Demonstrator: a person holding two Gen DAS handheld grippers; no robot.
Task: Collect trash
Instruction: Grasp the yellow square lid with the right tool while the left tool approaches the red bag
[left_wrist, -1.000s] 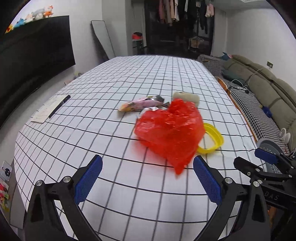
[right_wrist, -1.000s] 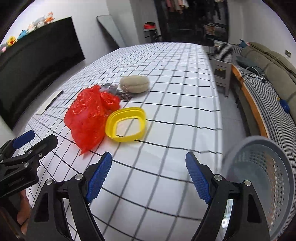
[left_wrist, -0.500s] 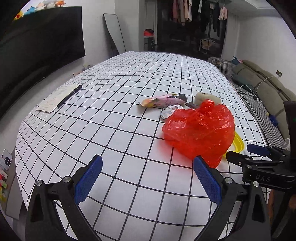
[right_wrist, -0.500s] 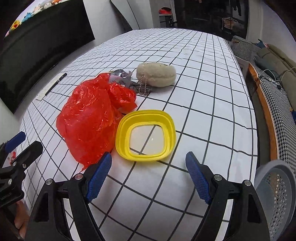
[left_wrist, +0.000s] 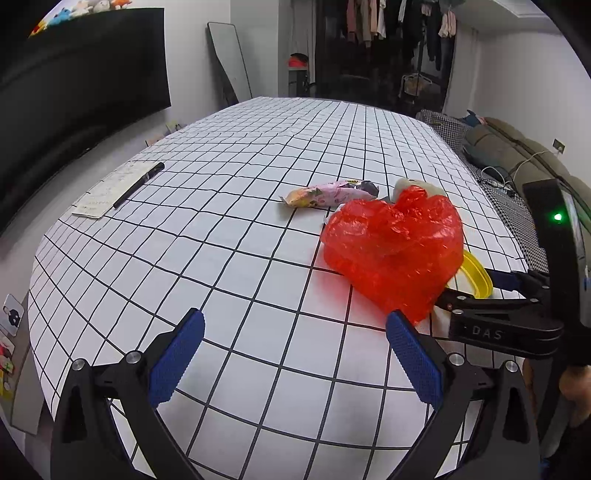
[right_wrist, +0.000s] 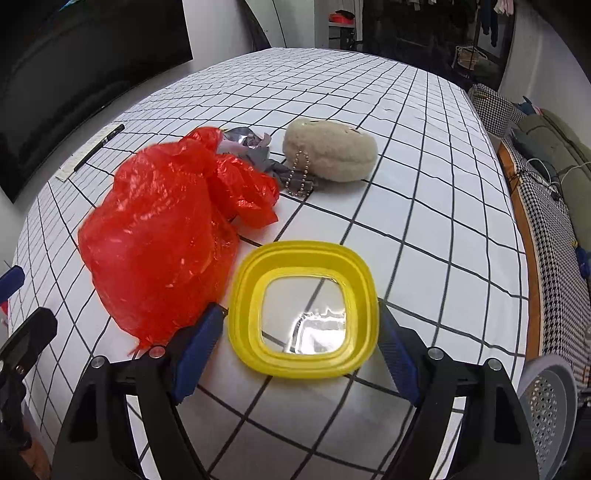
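Observation:
A crumpled red plastic bag (right_wrist: 162, 236) lies on the checked tablecloth; it also shows in the left wrist view (left_wrist: 391, 243). A yellow square lid (right_wrist: 303, 306) with a clear middle lies right of it, between the open fingers of my right gripper (right_wrist: 295, 350), apart from both pads. A pink snack wrapper (left_wrist: 325, 195) lies behind the bag, with grey foil scraps (right_wrist: 255, 151). My left gripper (left_wrist: 295, 365) is open and empty, low over the table, in front and left of the bag.
A beige plush pouch (right_wrist: 332, 151) with a bead chain lies behind the lid. A pen on paper (left_wrist: 125, 184) lies far left. A grey perforated bin (right_wrist: 546, 402) stands off the table's right edge. A sofa (left_wrist: 517, 155) runs along the right.
My right gripper has moved forward and down so its open fingers now straddle the yellow lid. My left gripper has shifted left, leaving the bag to its right.

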